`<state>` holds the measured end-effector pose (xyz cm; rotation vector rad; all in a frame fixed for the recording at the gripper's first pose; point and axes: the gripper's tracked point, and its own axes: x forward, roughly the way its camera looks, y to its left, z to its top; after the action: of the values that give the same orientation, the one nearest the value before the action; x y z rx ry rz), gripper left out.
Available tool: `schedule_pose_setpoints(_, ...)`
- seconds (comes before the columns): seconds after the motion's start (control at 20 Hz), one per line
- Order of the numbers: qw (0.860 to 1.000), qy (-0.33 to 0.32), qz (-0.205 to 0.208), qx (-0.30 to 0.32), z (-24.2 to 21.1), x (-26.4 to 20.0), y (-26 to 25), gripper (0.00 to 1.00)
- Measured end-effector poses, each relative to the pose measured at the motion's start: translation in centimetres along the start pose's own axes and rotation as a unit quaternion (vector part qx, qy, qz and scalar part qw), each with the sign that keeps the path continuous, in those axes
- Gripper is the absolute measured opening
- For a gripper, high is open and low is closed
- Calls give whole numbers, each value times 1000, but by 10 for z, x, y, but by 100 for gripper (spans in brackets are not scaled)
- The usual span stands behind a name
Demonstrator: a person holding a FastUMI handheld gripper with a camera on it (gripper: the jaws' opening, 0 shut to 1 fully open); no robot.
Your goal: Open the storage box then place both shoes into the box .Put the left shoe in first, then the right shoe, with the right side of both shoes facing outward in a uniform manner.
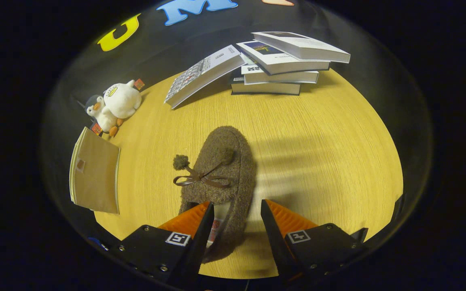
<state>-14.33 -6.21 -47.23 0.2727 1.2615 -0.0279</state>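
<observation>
Gripper (236,210) angled down over the tabletop, fingers spread apart and straddling the heel end of a brown fuzzy slipper (221,178); one finger sits over the slipper's opening, the other stands off its outer side above bare wood. Whether either finger touches the slipper cannot be told; nothing is clamped. Slipper lies flat on the round wooden table (318,153), toe pointing away from the fingers, its bow and pom-pom (181,161) on top just ahead of the fingertips. Pale lining visible inside the heel opening between the fingers. Wide stretch of bare table on the side of the off-slipper finger and beyond the toe. On the other side, near the table edge, a tan flat folder or notebook (94,176) overhangs the rim. Further out, a white plush duck (115,106) sits at the table's edge. Beyond the toe, well apart, a stack of books (281,66) with one book (202,74) leaning against it.
</observation>
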Motion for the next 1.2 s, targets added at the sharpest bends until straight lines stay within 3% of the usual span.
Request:
schedule_pose_setpoints(0.25, 1000, -6, -15, 15, 8, 13, -14, 72)
schedule_pose_setpoints(0.35, 1000, 5, 0, 29, 7, 21, -11, 67)
schedule_pose_setpoints(0.45, 999, 5, -15, 33, 7, 21, -15, 16)
schedule_pose_setpoints(0.5, 1000, 8, -15, 22, 5, 20, -13, 5)
schedule_pose_setpoints(0.8, 999, -14, 43, 4, 32, -28, 50, 4)
schedule_pose_setpoints(0.95, 996, -32, 83, -11, 66, -61, 105, 4)
schedule_pose_setpoints(1.2, 983, -61, 146, -89, 114, -102, 219, 4)
